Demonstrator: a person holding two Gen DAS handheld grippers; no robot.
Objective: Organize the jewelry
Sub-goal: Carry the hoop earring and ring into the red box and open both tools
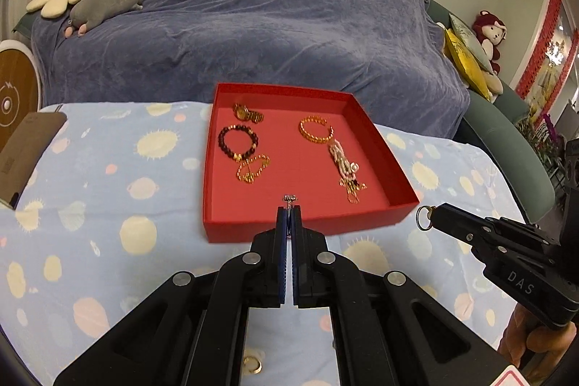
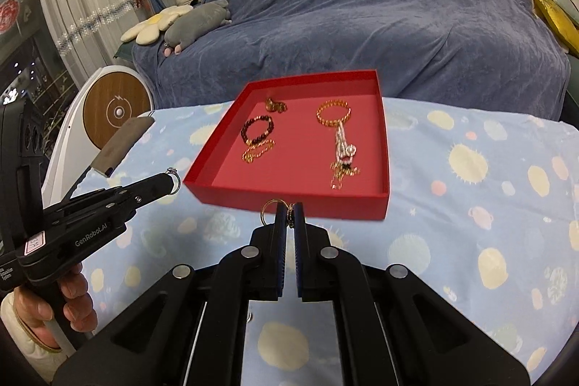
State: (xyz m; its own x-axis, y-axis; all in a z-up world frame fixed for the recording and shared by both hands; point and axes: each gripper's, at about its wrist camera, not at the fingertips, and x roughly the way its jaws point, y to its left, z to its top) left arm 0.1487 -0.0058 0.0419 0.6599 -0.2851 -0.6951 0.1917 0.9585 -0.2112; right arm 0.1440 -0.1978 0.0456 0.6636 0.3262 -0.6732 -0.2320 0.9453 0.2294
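A red tray (image 1: 376,136) (image 2: 220,136) sits on the dotted blue cloth and holds a watch (image 1: 247,113), a dark bead bracelet (image 1: 237,143), a gold chain (image 1: 252,168), a gold bangle (image 1: 316,129) and a pink bead piece (image 1: 343,165). My left gripper (image 1: 290,210) is shut on a silver stone ring (image 1: 290,198) (image 2: 174,177) just before the tray's near wall. My right gripper (image 2: 288,207) is shut on a gold ring (image 2: 269,210) (image 1: 423,217), to the tray's right in the left wrist view.
Another gold ring (image 1: 253,364) lies on the cloth under my left gripper. A brown phone-like slab (image 1: 25,151) rests at the table's left edge. A blue-covered sofa (image 1: 271,24) with plush toys stands behind the table.
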